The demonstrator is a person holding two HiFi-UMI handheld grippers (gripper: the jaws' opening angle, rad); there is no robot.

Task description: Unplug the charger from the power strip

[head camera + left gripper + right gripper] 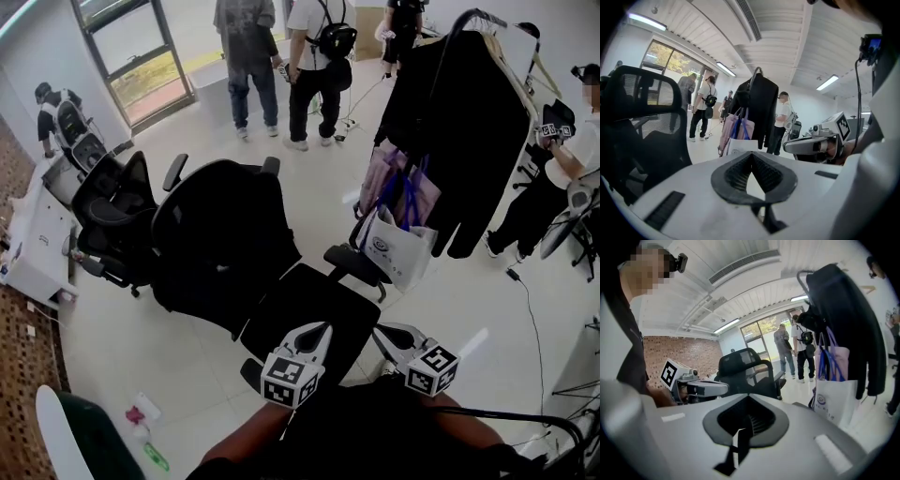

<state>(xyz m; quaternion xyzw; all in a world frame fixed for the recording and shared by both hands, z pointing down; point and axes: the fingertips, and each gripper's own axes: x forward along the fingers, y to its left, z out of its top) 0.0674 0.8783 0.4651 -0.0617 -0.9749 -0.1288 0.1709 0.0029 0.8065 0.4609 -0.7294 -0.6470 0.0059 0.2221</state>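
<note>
No charger or power strip shows in any view. In the head view my left gripper (323,328) and right gripper (379,330) are held side by side low in the picture, above a black chair seat (309,309). Both point away from me, toward the room. The left gripper (751,153) has its jaws meeting at the tip with nothing between them. The right gripper (748,395) is likewise shut and empty. Each gripper camera also catches the other gripper beside it: the right gripper (811,143) and the left gripper (701,387).
Black office chairs (220,239) stand right ahead. A clothes rack with a black coat (469,122) and a white tote bag (398,248) is at the right. Several people (281,56) stand at the back, and one sits at far right (562,169). A cable (534,328) runs across the floor.
</note>
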